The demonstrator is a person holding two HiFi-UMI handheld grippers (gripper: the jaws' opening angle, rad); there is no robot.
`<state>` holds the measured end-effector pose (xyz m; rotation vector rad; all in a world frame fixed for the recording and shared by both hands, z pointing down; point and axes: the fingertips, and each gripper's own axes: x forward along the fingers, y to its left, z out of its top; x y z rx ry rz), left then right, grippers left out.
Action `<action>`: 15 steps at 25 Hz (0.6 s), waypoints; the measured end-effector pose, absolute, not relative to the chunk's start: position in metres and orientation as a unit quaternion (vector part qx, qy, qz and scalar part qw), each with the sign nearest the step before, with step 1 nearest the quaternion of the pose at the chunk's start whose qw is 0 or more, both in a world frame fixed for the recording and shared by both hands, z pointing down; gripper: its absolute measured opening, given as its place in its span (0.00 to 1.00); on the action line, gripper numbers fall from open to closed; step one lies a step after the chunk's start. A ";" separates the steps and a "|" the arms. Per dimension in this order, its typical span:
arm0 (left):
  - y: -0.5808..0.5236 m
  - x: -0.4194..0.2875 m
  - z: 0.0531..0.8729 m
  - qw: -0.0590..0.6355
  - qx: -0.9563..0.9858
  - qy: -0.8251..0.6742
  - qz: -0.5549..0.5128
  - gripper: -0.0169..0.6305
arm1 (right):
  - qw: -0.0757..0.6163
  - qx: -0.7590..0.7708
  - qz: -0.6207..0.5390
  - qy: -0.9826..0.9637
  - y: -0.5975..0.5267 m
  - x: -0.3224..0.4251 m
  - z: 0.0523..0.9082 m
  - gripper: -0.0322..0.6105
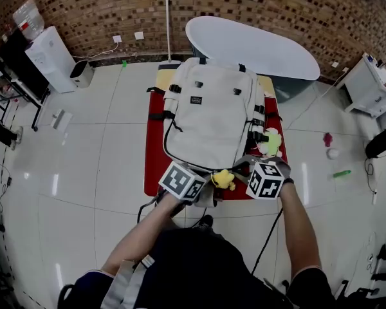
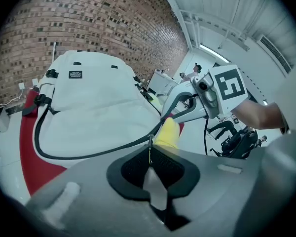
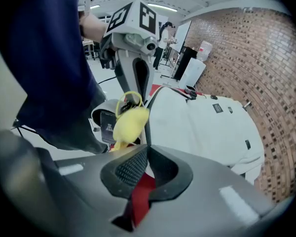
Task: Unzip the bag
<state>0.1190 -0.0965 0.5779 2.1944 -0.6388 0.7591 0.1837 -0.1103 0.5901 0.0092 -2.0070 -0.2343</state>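
Two sets of fingers closed: left gripper (image 2: 150, 157) pinches the zipper pull (image 2: 150, 147); right gripper (image 3: 147, 149) clamps the zipper edge (image 3: 147, 125) beside it, at the near end of the white bag (image 1: 212, 111), lying flat on a red mat (image 1: 156, 153).

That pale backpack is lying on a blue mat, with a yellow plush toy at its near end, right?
Not quite. The mat under the pale backpack is red, not blue; the head view shows this plainly. The rest holds: the yellow plush toy is at the backpack's near end.
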 end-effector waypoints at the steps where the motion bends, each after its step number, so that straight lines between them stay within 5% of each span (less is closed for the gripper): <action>1: -0.098 0.112 0.579 0.359 0.849 -0.250 0.296 0.06 | 0.534 0.010 -0.092 -0.840 -0.110 0.185 0.593 0.08; 15: -0.115 0.020 0.591 0.319 0.842 -0.268 0.343 0.06 | 0.533 0.092 -0.016 -0.841 -0.112 0.189 0.602 0.08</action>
